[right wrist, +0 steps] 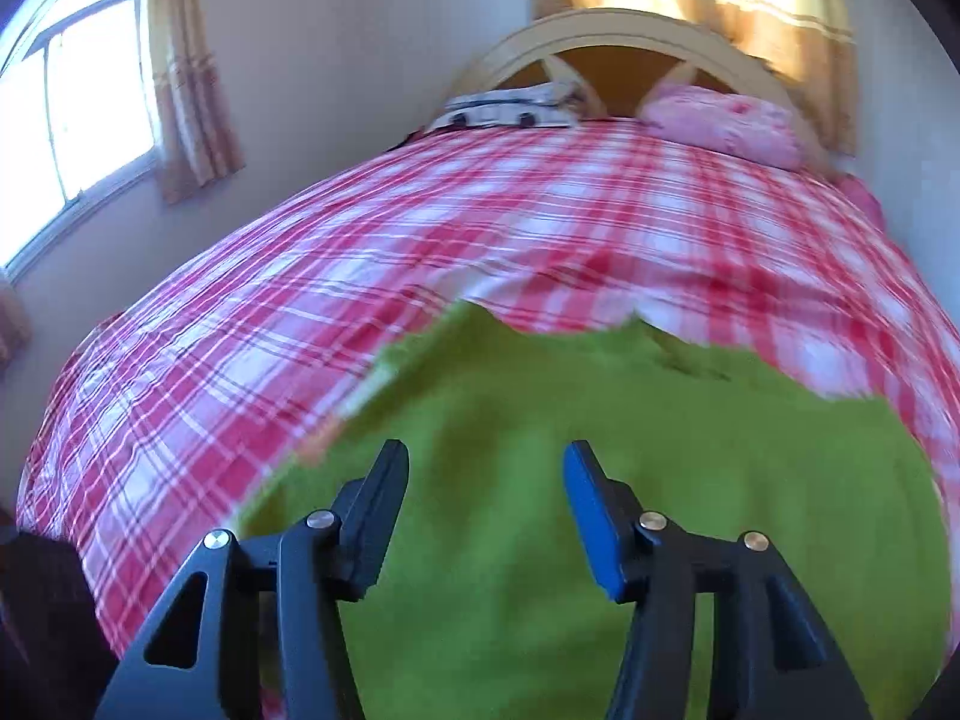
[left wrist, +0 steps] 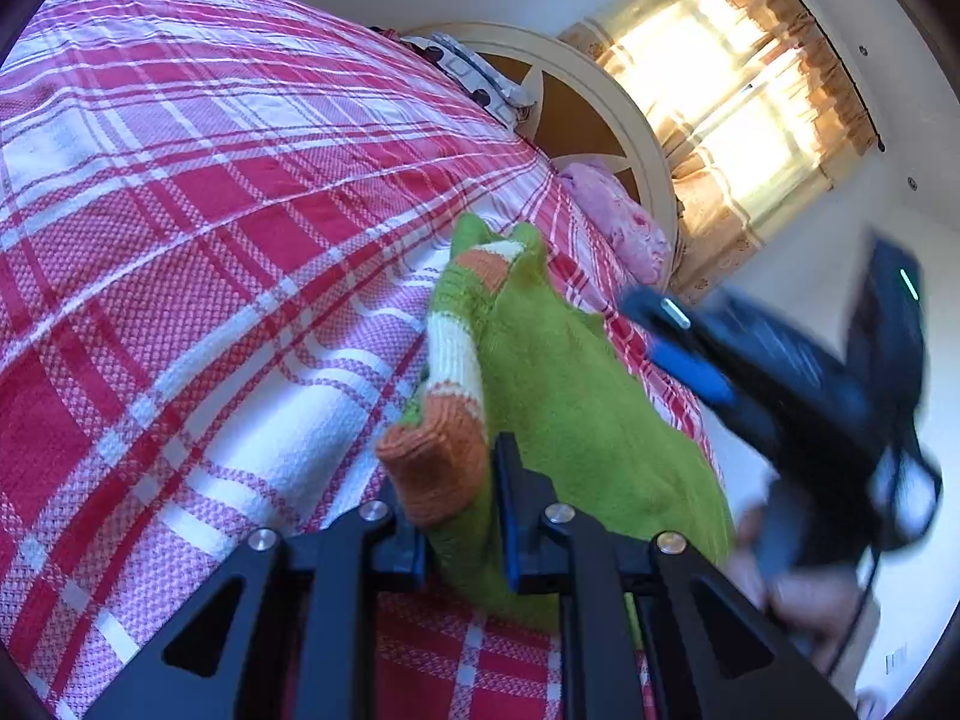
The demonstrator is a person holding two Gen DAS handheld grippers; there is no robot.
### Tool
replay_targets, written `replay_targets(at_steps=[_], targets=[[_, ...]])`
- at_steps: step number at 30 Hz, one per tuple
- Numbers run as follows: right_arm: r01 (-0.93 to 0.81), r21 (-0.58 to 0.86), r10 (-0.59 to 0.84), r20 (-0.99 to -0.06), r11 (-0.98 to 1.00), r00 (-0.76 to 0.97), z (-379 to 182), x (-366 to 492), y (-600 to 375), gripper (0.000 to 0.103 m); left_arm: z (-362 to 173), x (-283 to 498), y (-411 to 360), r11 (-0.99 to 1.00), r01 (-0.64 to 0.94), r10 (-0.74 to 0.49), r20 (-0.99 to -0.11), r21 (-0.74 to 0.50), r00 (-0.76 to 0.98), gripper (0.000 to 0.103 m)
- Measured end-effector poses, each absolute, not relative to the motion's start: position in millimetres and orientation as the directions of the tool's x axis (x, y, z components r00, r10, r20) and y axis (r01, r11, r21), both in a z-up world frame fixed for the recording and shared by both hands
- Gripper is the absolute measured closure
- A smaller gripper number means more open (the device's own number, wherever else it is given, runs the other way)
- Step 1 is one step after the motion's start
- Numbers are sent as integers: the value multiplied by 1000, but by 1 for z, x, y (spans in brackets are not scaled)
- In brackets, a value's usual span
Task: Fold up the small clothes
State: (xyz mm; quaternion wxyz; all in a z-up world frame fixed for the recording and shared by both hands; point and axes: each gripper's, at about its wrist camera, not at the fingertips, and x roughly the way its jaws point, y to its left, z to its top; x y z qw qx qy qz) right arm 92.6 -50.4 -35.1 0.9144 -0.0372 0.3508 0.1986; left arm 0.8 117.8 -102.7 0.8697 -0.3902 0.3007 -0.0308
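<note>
A green knitted child's sweater with orange-and-cream striped cuffs (left wrist: 570, 396) lies along the near right edge of a bed under a red-and-white plaid cotton cover (left wrist: 198, 228), broad open plaid stretching left and far. The left gripper (left wrist: 453, 501) pinches an orange cuff; the right gripper (right wrist: 486, 510), fingers spread, hangs over green knit. Beyond stand a cream arched headboard (right wrist: 606, 30), a pink pillow (right wrist: 726, 120), and sunlit curtains (left wrist: 750, 96). No writing is legible.

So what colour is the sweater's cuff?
Orange, on the green sweater's cuff; clearest in the left wrist view.
</note>
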Motion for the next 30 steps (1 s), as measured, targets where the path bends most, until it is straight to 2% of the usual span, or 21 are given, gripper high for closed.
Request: replay_targets(at_steps=[3,9,11,15,17,24,26,30], targets=[[-426,70,347,-705,902,618,-45,114,-16,48,-103,0,119,687,-176,-293,-491,-705,820,85],[-486,-53,261,-790,873,555,-77,142,39,45,-105,-9,123,668,-161,-308,-467,-726,829,86],[-501,-87,247,-789,861,562,-83,142,45,35,-106,-10,125,662,-159,-311,-461,-732,831,86],[-532,-222,170,-788,817,591,-91,137,59,35,-107,-12,129,664,-165,-309,-468,-730,828,86],[-521,-296,115,-778,801,618,-93,135,61,52,-107,-12,129,663,-164,-310,-467,-731,828,86],[-505,-232,158,-773,831,614,-85,137,44,77,-104,-12,125,674,-172,-302,-480,-719,823,86],[-498,-189,182,-776,846,604,-81,139,37,88,-102,-12,122,685,-164,-306,-485,-709,819,86],[-478,-58,264,-773,876,577,-65,144,16,91,-90,-8,110,739,-137,-296,-501,-659,813,89]])
